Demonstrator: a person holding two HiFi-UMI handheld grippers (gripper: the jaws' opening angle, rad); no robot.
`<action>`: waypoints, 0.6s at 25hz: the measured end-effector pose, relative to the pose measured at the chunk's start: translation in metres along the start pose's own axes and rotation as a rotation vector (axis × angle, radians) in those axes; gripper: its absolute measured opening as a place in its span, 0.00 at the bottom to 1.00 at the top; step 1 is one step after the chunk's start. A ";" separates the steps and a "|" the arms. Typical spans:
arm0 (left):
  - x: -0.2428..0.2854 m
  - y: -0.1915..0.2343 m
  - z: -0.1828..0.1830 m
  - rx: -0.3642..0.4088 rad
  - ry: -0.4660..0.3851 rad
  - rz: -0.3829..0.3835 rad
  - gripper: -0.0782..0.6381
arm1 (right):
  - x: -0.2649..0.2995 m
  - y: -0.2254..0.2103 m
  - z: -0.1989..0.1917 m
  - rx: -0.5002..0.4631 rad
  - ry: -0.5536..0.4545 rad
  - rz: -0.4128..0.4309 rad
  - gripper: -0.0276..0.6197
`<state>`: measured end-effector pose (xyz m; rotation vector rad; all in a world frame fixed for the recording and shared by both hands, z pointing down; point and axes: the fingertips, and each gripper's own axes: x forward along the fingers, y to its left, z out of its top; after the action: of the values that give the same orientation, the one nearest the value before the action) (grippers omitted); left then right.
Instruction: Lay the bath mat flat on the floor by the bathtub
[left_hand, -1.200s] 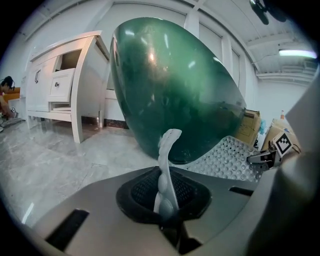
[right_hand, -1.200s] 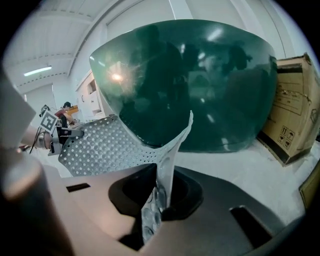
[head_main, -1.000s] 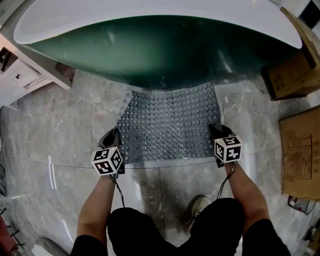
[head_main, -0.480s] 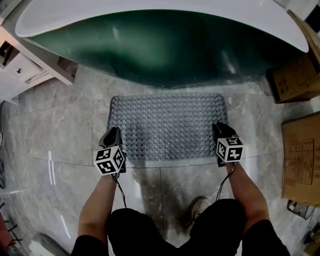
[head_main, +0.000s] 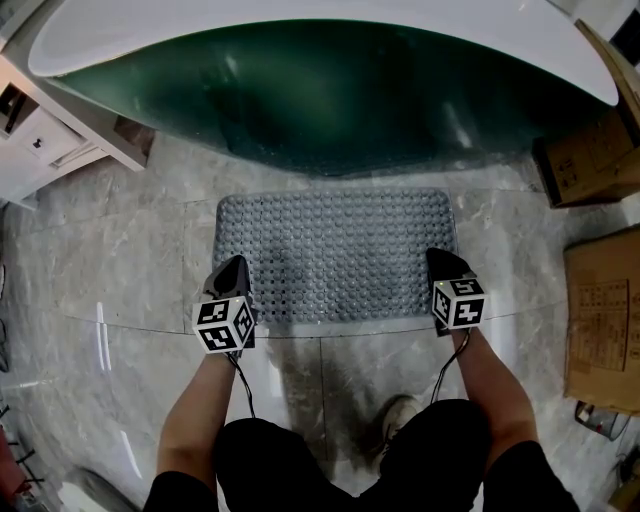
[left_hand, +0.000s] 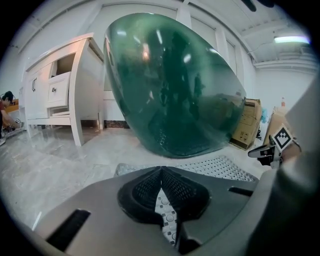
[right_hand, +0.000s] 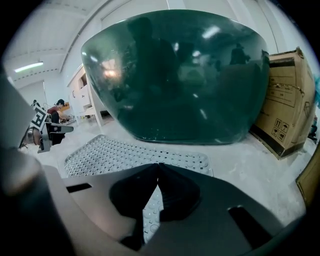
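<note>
Since a second earlier the bath mat's (head_main: 335, 250) far edge had dropped away from the bathtub's (head_main: 330, 90) side. Head view: a white cabinet (head_main: 40, 140) stood left of the bathtub and cardboard boxes (head_main: 585, 150) right of it; the grey studded mat lay flat on the marble floor (head_main: 120, 260) just in front of the bathtub, with the left gripper (head_main: 232, 268) and right gripper (head_main: 440, 258) at its corners farthest from the bathtub. Left gripper view: the jaws were pinched together on the mat's edge; the bathtub loomed beyond. Right gripper view: the jaws were likewise closed on the mat; a box (right_hand: 290, 100) stood right of the bathtub.
</note>
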<state>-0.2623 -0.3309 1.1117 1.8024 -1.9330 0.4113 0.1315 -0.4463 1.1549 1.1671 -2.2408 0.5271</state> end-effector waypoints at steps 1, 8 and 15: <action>0.000 -0.003 0.001 0.008 -0.002 -0.008 0.13 | 0.001 0.001 0.001 -0.007 0.000 0.001 0.07; 0.000 -0.016 0.008 0.047 -0.015 -0.051 0.13 | 0.002 0.012 0.008 -0.043 -0.011 0.014 0.07; -0.002 -0.025 0.016 0.078 -0.029 -0.079 0.13 | 0.000 0.021 0.019 -0.068 -0.030 0.028 0.07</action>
<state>-0.2391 -0.3396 1.0947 1.9376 -1.8814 0.4422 0.1085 -0.4460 1.1388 1.1179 -2.2848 0.4431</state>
